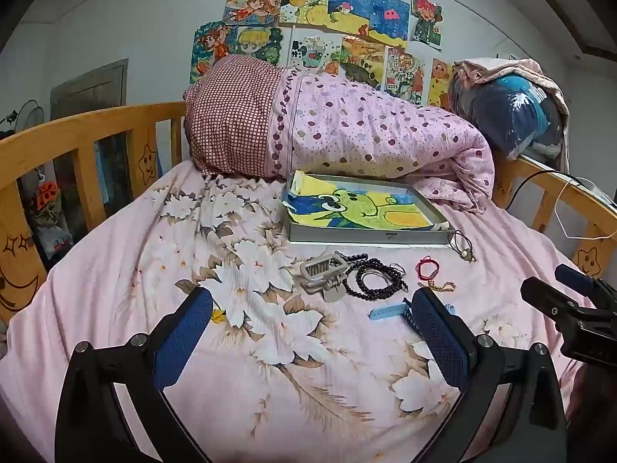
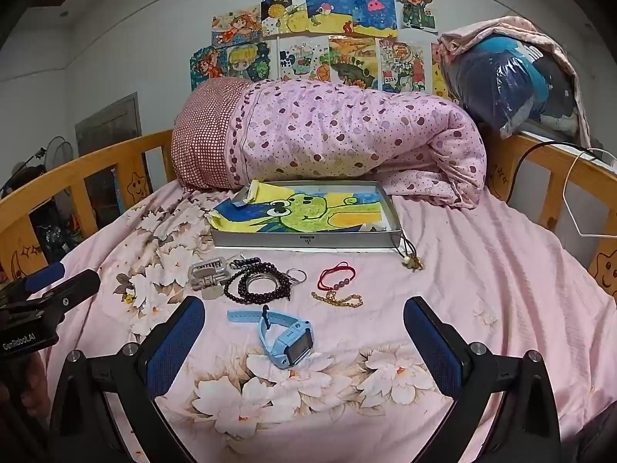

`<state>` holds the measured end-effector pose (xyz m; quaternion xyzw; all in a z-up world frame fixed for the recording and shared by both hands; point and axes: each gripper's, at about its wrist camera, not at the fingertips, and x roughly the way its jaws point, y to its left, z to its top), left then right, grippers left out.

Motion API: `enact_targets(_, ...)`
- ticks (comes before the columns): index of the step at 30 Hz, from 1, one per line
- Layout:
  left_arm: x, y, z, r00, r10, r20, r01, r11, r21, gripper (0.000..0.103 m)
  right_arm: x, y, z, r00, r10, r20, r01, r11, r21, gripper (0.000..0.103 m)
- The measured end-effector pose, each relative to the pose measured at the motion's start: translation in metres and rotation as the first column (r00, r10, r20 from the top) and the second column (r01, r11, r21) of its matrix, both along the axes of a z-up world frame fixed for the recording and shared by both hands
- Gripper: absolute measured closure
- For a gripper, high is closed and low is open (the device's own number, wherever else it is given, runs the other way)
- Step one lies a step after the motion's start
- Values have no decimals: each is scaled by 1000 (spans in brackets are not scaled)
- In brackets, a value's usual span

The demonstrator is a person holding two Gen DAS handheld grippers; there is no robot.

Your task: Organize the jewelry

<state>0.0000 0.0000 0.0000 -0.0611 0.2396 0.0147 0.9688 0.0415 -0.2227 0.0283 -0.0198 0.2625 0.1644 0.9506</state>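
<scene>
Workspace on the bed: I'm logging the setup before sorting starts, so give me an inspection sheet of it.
Surface: pink floral bedsheet, wrinkled.
Job's things: grey tray lined with a frog drawing; blue watch nearest the right gripper; black bead necklace; red cord bracelet; gold chain; dark cord with beads against the tray's right corner; grey hair clip. All lie outside the tray.
Clutter: rolled pink quilt behind the tray; bagged bundle on the rail.
Grippers: left gripper and right gripper both hang over the sheet, jaws open, empty.
Cables: black and white cables at the right rail.
Surroundings: wooden bed rails, drawings on the wall.
</scene>
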Motion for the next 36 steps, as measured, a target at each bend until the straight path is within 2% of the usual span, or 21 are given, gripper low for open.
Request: enact_targets(36, 0, 0, 0, 1000, 0, -3, 0, 1000, 3, 2, 2, 0, -2, 1000, 0, -7, 0, 1000, 9, 0)
